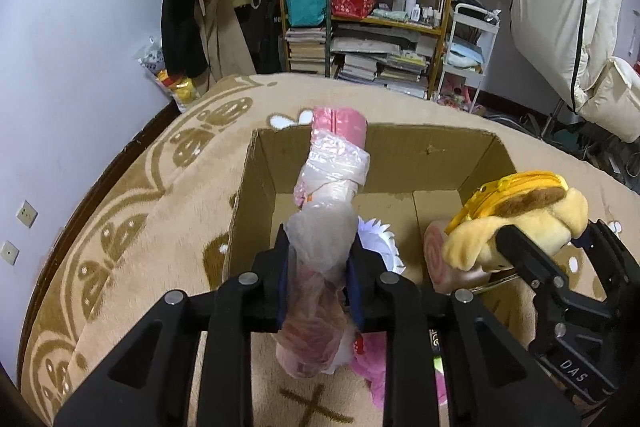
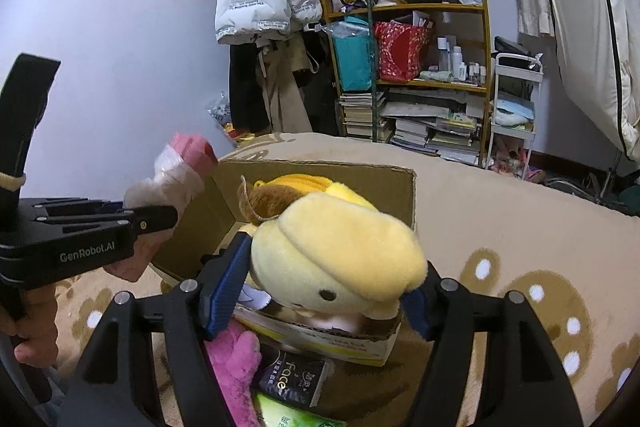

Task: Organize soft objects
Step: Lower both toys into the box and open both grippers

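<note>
Over an open brown cardboard box (image 1: 400,163) on a beige patterned carpet (image 1: 132,211), the left gripper (image 1: 320,263) clamps its blue-padded fingers (image 1: 285,279) on a long pink soft toy wrapped in clear plastic (image 1: 328,187), held above the box's left side. The right gripper (image 2: 324,291) pinches a yellow plush dog with a brown hat and zipper (image 2: 340,251) above the box's near right corner. A pink-swirl plush roll (image 1: 438,259) lies inside; a fuzzy pink toy (image 2: 234,367) and dark tissue packet (image 2: 292,379) lie on the carpet beside it.
</note>
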Demonstrator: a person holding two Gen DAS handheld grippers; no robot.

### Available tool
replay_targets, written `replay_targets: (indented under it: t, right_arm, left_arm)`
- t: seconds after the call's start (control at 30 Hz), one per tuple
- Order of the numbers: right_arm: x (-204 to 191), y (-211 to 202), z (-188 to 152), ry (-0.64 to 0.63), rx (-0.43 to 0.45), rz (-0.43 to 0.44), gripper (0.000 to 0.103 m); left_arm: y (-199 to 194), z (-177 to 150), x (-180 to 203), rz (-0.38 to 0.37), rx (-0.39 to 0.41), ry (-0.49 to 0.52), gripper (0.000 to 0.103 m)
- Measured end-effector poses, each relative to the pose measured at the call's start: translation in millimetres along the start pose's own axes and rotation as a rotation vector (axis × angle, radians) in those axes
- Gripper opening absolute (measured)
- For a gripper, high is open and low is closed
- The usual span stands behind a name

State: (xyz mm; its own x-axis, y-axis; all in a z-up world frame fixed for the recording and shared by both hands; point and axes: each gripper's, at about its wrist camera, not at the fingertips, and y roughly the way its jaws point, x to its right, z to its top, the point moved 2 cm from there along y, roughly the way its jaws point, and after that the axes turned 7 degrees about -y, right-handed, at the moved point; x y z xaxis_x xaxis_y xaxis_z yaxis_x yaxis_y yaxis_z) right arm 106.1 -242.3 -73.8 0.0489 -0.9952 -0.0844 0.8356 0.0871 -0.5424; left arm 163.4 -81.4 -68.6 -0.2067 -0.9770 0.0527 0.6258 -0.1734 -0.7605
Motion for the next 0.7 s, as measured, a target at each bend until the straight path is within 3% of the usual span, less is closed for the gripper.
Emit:
replay_targets:
  t: [0.17, 0.33, 0.47, 0.53, 0.6, 0.7]
  right_arm:
    - [3.6, -2.0, -0.4, 0.023, 0.001, 0.013, 0.075]
    - [5.7, -6.0, -0.5, 0.03, 0.01, 0.019, 0.082]
    - [5.6, -13.6, 0.5, 0.04, 0.033, 0.023, 0.092]
    - [5.5, -17.2, 2.0, 0.045, 0.038, 0.027, 0.094]
    - [5.5, -21.0, 2.5, 0.05, 0.044, 0.027, 0.102]
    - [4.6, -29.1, 3.0, 0.056, 0.055, 0.024, 0.103]
  left_arm:
    - [2.5, -2.5, -2.7, 0.014, -0.024, -0.006, 0.031]
    - [-4.2, -2.5, -1.9, 0.028, -0.006, 0.002, 0.055]
    - [-8.3, -4.6, -2.4, 0.033, -0.015, 0.006, 0.058]
    - [-11.8, -6.7, -3.7, 0.036, -0.021, 0.001, 0.066]
    - [-17.5, -8.5, -4.8, 0.041, -0.018, 0.001, 0.071]
    - [-26.1, -10.3, -5.5, 0.049, -0.014, 0.005, 0.082]
